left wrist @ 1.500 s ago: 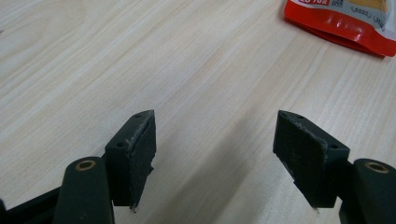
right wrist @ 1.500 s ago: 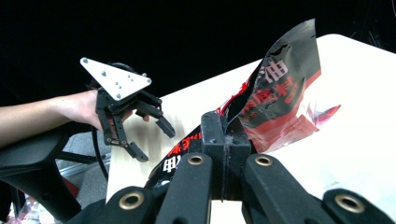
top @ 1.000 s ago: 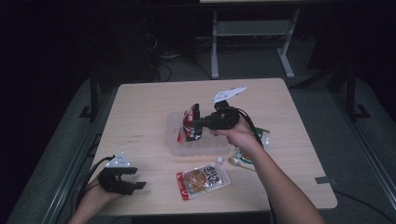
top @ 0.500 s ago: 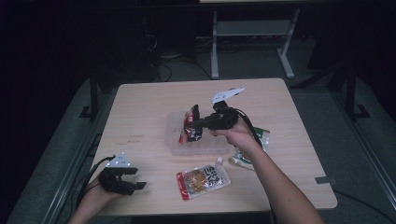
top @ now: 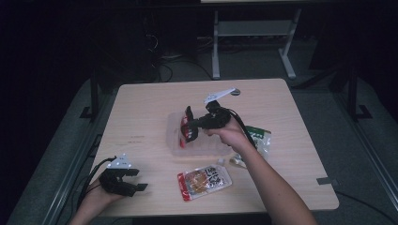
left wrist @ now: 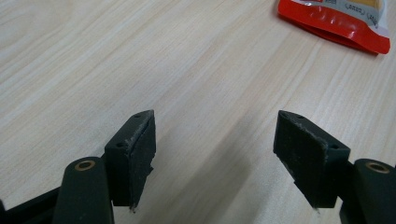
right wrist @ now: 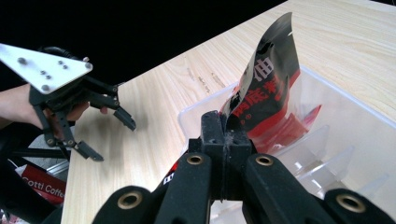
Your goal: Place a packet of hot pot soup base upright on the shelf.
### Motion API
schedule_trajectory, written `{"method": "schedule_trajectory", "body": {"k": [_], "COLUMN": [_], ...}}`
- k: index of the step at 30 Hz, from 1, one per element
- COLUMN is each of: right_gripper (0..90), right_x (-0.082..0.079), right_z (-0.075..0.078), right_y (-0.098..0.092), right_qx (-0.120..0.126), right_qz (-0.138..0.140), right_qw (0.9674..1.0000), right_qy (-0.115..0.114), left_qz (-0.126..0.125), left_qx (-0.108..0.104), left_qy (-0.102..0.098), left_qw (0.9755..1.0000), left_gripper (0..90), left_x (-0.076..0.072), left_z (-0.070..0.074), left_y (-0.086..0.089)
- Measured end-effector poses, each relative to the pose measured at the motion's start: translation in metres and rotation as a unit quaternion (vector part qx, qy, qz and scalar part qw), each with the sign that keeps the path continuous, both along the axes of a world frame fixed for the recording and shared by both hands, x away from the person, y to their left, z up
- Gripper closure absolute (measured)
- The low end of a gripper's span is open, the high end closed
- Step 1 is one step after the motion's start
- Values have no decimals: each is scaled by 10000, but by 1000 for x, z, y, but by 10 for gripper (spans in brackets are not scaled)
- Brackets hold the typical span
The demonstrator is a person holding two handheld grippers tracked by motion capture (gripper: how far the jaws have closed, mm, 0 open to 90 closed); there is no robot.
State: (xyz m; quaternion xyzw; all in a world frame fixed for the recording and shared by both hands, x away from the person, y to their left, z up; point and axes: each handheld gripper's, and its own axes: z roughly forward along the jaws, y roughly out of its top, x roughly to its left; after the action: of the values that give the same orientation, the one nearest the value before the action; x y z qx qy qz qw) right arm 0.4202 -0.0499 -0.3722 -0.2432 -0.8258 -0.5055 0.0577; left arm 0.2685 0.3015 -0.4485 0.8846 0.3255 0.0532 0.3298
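From the high view, the right gripper (top: 188,127) hangs over the near-left end of the clear plastic bin (top: 174,123) at mid-table, clamped on a red and black sachet (top: 184,127) that sits just above the bin's opening, so the coming move looks like a short drop straight down. The left gripper (top: 137,180) rests near the table's front left corner, well apart, jaws spread and empty. An orange snack packet (top: 205,181) lies in front of the bin. The left gripper view confirms the gap between its jaws over bare wood, the orange snack packet (left wrist: 341,21) beyond. The right gripper view shows the sachet (right wrist: 266,88) standing upright, long axis vertical, lower edge already inside the bin (right wrist: 355,116), whose dividers show there.
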Motion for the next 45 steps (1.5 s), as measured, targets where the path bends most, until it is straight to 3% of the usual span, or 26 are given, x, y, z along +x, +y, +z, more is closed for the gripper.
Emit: {"method": "schedule_trajectory", "body": {"k": [3,4,6,9,10,11,14,17,20,31,36,45], "right_gripper": [881,820,788,626,518,518,388,340,271,209,190,191], "right_x": [3,5,5,4,2,2,-4,-8,-14,-39,-54,-73], "right_z": [-3,-5,-6,-6,-5,-5,1,6,11,22,22,11], "right_y": [7,11,13,16,16,16,11,6,-4,-29,-43,-67], "right_qx": [-20,-76,-107,-119,-149,-149,-196,-127,-213,-494,-680,-905], "right_qz": [-43,-84,-91,-128,-177,-177,-372,-405,-380,-233,-327,-621], "right_qw": [10000,9999,9999,9998,9996,9996,9985,9986,9983,9963,9941,9898], "right_qy": [16,-36,-46,-106,-179,-179,-348,-300,-375,-670,-776,-913], "left_qz": [-4,34,21,12,39,-8,65,61,66,47,-18,-154], "left_qx": [-2,-55,-49,-50,-82,-28,-78,-62,-83,-131,-220,-182], "left_qy": [11,1,0,11,13,25,54,33,34,15,-10,-42], "left_qw": [10000,10000,10000,10000,10000,10000,9999,10000,9999,9999,9998,9997], "left_gripper": [296,296,296,295,296,296,296,296,295,295,295,295], "left_x": [0,0,0,0,0,0,0,0,0,0,4,8], "left_z": [0,-1,-1,-1,-1,-1,-1,-1,-1,1,3,3], "left_y": [0,-1,-1,0,0,1,1,1,2,1,-6,-13]}}
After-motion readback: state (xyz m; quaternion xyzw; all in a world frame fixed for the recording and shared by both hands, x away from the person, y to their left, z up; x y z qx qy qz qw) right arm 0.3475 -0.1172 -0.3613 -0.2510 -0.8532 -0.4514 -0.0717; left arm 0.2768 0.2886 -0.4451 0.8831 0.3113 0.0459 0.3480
